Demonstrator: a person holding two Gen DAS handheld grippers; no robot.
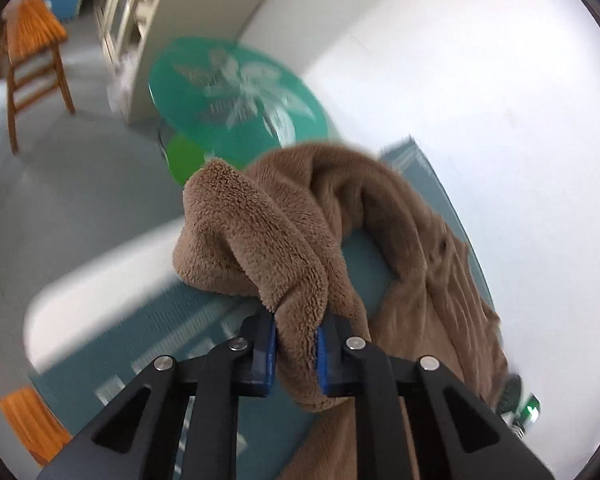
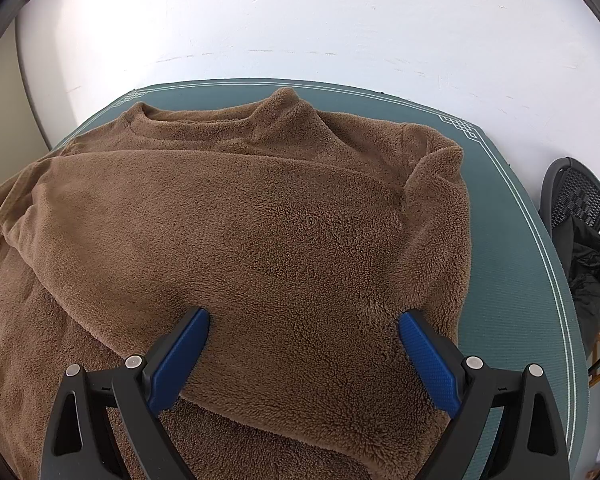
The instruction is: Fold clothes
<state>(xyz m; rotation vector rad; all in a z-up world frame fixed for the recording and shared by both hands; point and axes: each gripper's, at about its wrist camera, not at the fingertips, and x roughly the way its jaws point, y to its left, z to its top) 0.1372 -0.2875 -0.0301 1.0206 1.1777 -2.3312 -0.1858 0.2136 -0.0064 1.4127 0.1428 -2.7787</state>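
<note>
The left gripper (image 1: 296, 354) is clenched on a bunched fold of the brown fleece sweater (image 1: 284, 240), the blue pads (image 1: 269, 354) pressing the fabric from both sides, and the pinched portion is raised off the teal mat (image 1: 204, 328) so that the cloth hangs in a loop before trailing back down to the mat on the gripper's right. The left wrist view is motion-blurred, so which part of the garment is held cannot be told with certainty; it appears to be a sleeve or a hem edge. In the right wrist view, the right gripper (image 2: 304, 324) is released, its blue fingers (image 2: 180, 356) spread wide and standing at or just above the sweater (image 2: 240, 220); contact cannot be confirmed. The sweater lies spread over most of the teal mat (image 2: 516, 248), one layer folded across the body, its collar (image 2: 204, 118) at the edge of the mat farthest from the right gripper, near the white wall (image 2: 300, 20). To the right of the mat stands a black mesh chair (image 2: 580, 196) with a dark garment (image 2: 588, 264) draped on it. Beyond the mat in the left wrist view are a round green table (image 1: 236, 92), then a cream shelving unit (image 1: 148, 8), and farther left a wooden stool (image 1: 32, 40) on the grey floor (image 1: 60, 184).
</note>
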